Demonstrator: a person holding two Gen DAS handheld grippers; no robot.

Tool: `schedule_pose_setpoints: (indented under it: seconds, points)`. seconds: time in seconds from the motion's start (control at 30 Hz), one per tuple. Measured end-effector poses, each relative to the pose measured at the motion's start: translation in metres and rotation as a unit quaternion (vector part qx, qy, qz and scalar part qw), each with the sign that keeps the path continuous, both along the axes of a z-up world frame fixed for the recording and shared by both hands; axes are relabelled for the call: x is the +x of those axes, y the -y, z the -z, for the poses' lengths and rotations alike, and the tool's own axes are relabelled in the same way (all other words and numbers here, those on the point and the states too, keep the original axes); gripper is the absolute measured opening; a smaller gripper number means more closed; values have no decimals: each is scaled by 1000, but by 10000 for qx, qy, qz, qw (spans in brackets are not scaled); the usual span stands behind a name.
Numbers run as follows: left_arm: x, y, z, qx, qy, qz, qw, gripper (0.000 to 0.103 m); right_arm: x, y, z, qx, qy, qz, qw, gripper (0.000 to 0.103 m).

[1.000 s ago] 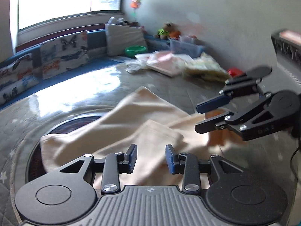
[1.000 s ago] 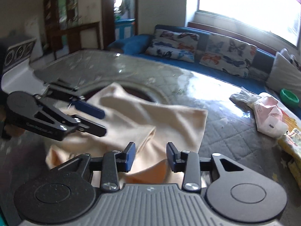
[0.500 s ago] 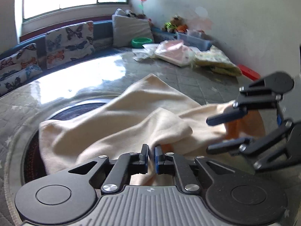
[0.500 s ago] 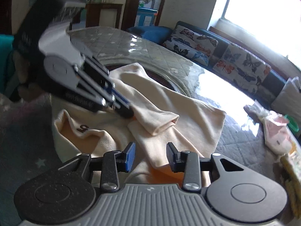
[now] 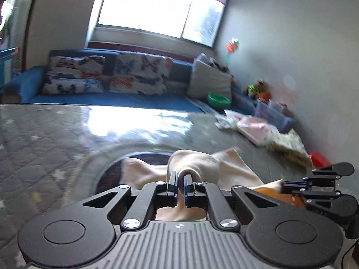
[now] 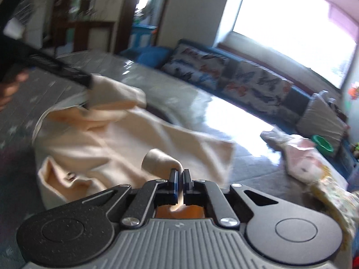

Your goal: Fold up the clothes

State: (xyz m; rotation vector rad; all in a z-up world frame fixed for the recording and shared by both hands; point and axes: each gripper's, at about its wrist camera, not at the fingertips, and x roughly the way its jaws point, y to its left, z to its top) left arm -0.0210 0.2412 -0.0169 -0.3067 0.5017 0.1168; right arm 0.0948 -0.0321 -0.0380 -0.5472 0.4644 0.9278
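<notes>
Left gripper (image 5: 180,187): jaws clenched on a fold of the cream garment (image 5: 195,163). The cloth bunches up just ahead of the pads and runs back under the jaws toward the camera.

Right gripper (image 6: 180,185): jaws clenched too, pinching a rolled edge of the same garment (image 6: 116,139). An orange lining shows directly behind the pads.

Garment location: spread on the grey quilted table (image 5: 44,139), over the dark round inset (image 5: 112,172). In the right wrist view most of the cloth lies ahead and left of the jaws, with one end lifted up toward the left gripper (image 6: 85,83) at upper left. That part is motion-blurred. In the left wrist view the right gripper (image 5: 291,185) sits off to the right of the jaws, with cloth and orange lining at its tips.

Beyond the jaws: blue sofa (image 5: 112,98) with butterfly cushions (image 5: 139,76), green bowl (image 5: 218,99), pile of other laundry (image 5: 269,132) far right on the table.
</notes>
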Motion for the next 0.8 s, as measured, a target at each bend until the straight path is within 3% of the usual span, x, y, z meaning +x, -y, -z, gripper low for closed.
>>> schedule_pose_setpoints:
  seconds: [0.2,0.37,0.57,0.8]
  points:
    - [-60,-26,-15,-214,321,-678,9970,6,21,49,-24,614,99,941,9936,3]
    - [-108,-44,-12,-443,368,-1252,9905,6,38,107,-29,1114,33,1939,9747,3]
    - [-145,-65,14,-786,27,-1909,9785,6,55,166,4,1084,-333,3008,9469,3]
    - [-168,-76,28,-898,-237,-2327,9681,6,56,193,44,839,-765,3646,9242,3]
